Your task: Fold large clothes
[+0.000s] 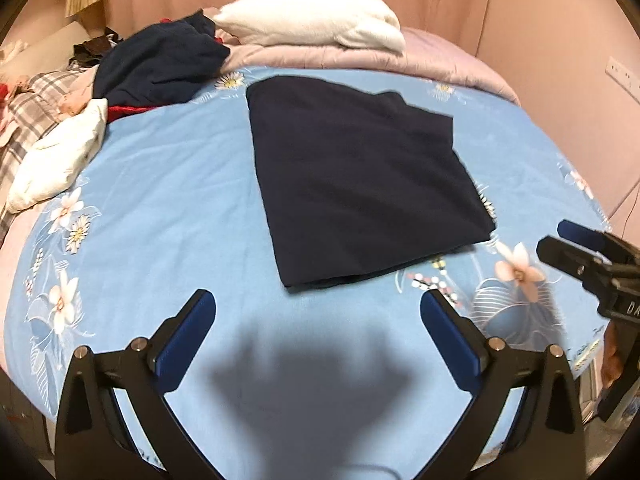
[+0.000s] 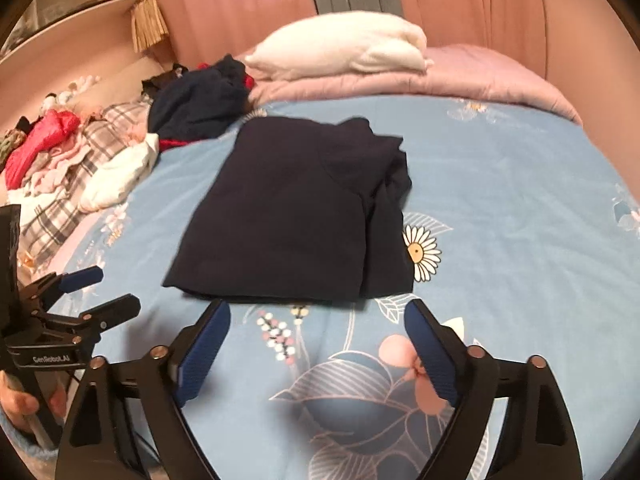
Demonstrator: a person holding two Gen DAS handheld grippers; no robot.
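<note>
A folded navy garment [image 1: 360,176] is seen mid-frame on the blue sheet [image 1: 160,200]; left gripper [image 1: 318,316] and right gripper [image 2: 316,326] are spread wide, nothing held.

Folded shirt in the middle of the bed

The folded shirt [image 1: 360,184] lay flat on the bed sheet [image 1: 160,208], in the middle of the frame. Behind it, at the top, a pillow [image 1: 316,16] sat on a quilt [image 1: 360,56]. A pile of clothes [image 1: 160,64] lay at the upper left. Both grippers [image 1: 318,316] [image 2: 316,332] were at the bottom, in front of the shirt and apart from it.
</note>
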